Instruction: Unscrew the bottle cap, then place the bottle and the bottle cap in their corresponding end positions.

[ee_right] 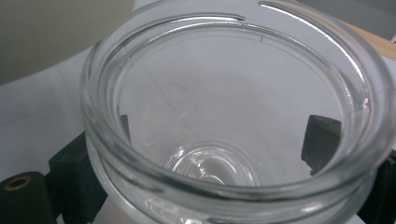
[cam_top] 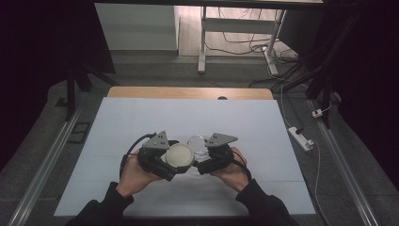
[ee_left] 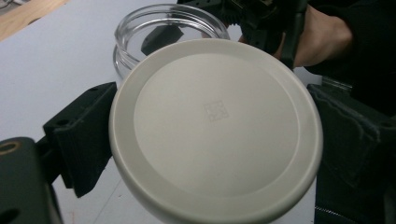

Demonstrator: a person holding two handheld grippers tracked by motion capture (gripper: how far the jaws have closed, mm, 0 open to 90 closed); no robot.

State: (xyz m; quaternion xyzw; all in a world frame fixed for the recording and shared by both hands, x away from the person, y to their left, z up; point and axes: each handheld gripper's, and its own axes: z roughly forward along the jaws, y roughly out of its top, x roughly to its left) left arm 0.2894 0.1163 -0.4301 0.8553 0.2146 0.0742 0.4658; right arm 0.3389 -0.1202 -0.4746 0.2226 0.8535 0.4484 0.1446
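Cream lid [ee_left: 215,128] gripped in the left tongs [cam_top: 175,165], glass jar [ee_right: 233,126] clamped by the right tongs [cam_top: 201,159] — level it, centre it over the mouth, then lower.

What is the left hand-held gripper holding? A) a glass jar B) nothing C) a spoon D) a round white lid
D: the left hand-held gripper has its jaws on either side of the round white lid, while the glass jar sits in the right hand-held gripper.
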